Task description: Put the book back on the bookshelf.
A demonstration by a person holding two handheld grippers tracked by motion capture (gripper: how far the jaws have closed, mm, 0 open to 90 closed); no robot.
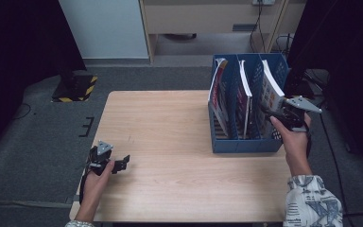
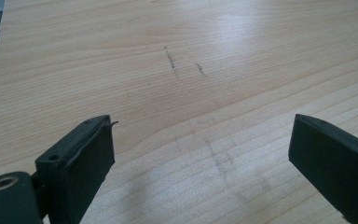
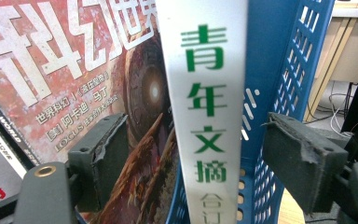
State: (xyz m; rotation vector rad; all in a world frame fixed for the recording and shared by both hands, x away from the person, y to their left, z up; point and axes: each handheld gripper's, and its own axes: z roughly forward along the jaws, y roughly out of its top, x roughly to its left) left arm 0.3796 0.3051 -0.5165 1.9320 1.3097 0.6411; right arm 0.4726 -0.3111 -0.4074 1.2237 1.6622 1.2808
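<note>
A light wood-grain table top (image 1: 170, 142) bearing dark scuff marks (image 2: 172, 60) is shown at centre frame. A blue perforated plastic file rack (image 1: 246, 144) is seen at right. A white book spine (image 3: 205, 93) is printed with green characters. A red-brown magazine cover (image 3: 74, 70) carries white lettering. A white sleeve patterned in grey-blue (image 1: 312, 201) is seen at lower right.

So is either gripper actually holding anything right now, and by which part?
No. The right gripper straddles the white spine of a book in the blue file rack, pads apart from it. The left gripper is open over the table.

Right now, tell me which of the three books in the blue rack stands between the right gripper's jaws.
The white-spined book with green characters, in the blue rack's rightmost compartment; the other two stand further left.
</note>
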